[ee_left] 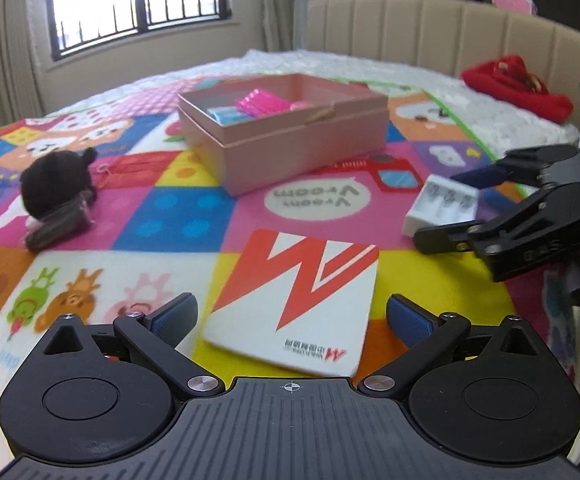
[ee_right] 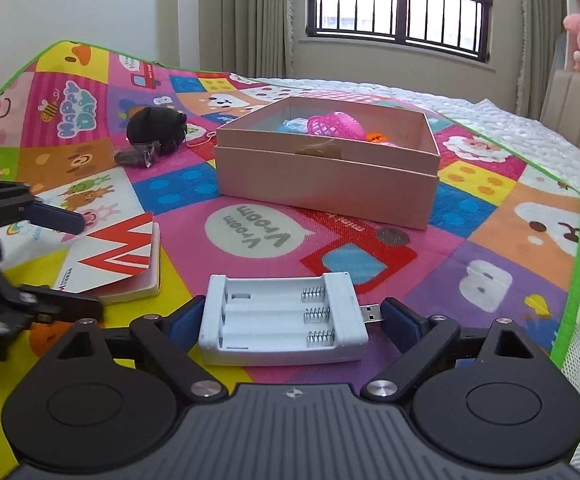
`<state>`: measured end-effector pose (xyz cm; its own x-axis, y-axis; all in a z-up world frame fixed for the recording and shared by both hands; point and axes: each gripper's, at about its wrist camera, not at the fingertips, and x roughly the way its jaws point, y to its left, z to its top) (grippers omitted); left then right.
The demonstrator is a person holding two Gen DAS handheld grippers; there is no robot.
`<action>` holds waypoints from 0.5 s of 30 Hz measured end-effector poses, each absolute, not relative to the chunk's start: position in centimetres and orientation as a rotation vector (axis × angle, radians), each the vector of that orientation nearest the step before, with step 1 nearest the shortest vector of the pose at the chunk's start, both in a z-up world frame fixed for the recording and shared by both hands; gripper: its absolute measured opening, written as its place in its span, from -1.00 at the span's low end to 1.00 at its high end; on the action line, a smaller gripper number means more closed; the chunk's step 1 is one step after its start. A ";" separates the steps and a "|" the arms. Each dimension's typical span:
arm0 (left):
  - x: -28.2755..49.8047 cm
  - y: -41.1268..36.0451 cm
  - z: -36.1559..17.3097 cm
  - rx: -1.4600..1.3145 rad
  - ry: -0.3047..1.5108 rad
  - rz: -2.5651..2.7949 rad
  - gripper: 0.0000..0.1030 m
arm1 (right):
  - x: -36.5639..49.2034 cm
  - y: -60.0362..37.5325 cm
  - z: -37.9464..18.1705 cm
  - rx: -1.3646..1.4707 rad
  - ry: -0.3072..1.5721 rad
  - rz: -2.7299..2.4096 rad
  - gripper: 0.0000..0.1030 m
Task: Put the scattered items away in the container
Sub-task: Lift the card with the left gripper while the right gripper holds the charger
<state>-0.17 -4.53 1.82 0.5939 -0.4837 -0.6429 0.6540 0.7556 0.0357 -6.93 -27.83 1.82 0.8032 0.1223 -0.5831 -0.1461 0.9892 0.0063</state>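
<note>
The right tool (ee_right: 285, 320) stands wide open, its blue fingers (ee_right: 400, 322) on either side of a white battery holder (ee_right: 281, 320) that lies flat on the colourful play mat (ee_right: 490, 240); whether the left pad touches it cannot be told. The holder's USB plug (ee_right: 371, 313) points at the right finger. Farther back sits the pink box (ee_right: 326, 176), open, with a pink mesh ball (ee_right: 332, 126) and a small orange thing (ee_right: 374, 137) inside. A white booklet with a red zigzag (ee_right: 117, 260) lies to the left, the left tool (ee_right: 65, 260) open over its near edge. A black plush (ee_right: 155, 124) rests far left of the box
</note>
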 end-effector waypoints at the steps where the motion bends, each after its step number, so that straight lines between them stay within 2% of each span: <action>1: 0.2 -4.7 1.8 0.269 0.667 -0.675 0.99 | -7.1 -27.9 1.9 -0.039 0.625 0.142 0.78; 4: 0.4 -5.2 1.6 0.257 0.681 -0.676 0.97 | -7.8 -28.1 2.1 -0.038 0.632 0.132 0.78; 6: -0.3 -5.4 1.8 0.272 0.671 -0.683 0.77 | -8.2 -28.3 2.3 -0.041 0.640 0.121 0.78; 15: -4.0 -5.1 4.1 0.297 0.610 -0.665 0.72 | -11.1 -28.4 4.9 -0.088 0.619 0.117 0.78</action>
<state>-4.01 -5.12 4.09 0.6226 -0.4852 -0.6139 0.6530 0.7545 0.0659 -11.05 -28.44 4.86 0.8082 0.0827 -0.5830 -0.1352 0.9897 -0.0471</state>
